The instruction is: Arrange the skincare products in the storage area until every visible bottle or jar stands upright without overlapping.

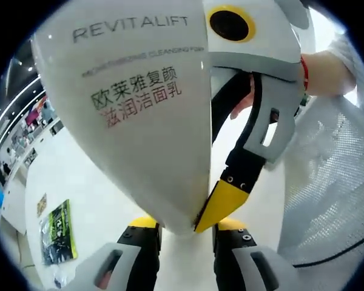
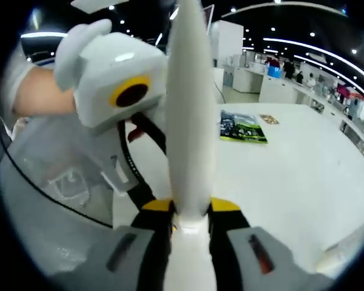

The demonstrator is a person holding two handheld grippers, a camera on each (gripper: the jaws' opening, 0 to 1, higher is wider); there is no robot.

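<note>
While my left tongs are pinching the smooth white tube, my right tongs are clamping its flat end.

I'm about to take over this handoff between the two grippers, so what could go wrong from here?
1. Both the left gripper and right gripper pinch the white tube at its thin crimped end, so it could slip or twist out.
2. With the tube held aloft over the white table, a drop might leave it lying flat.
3. The mesh bag hangs close; a jaw could snag it.
</note>
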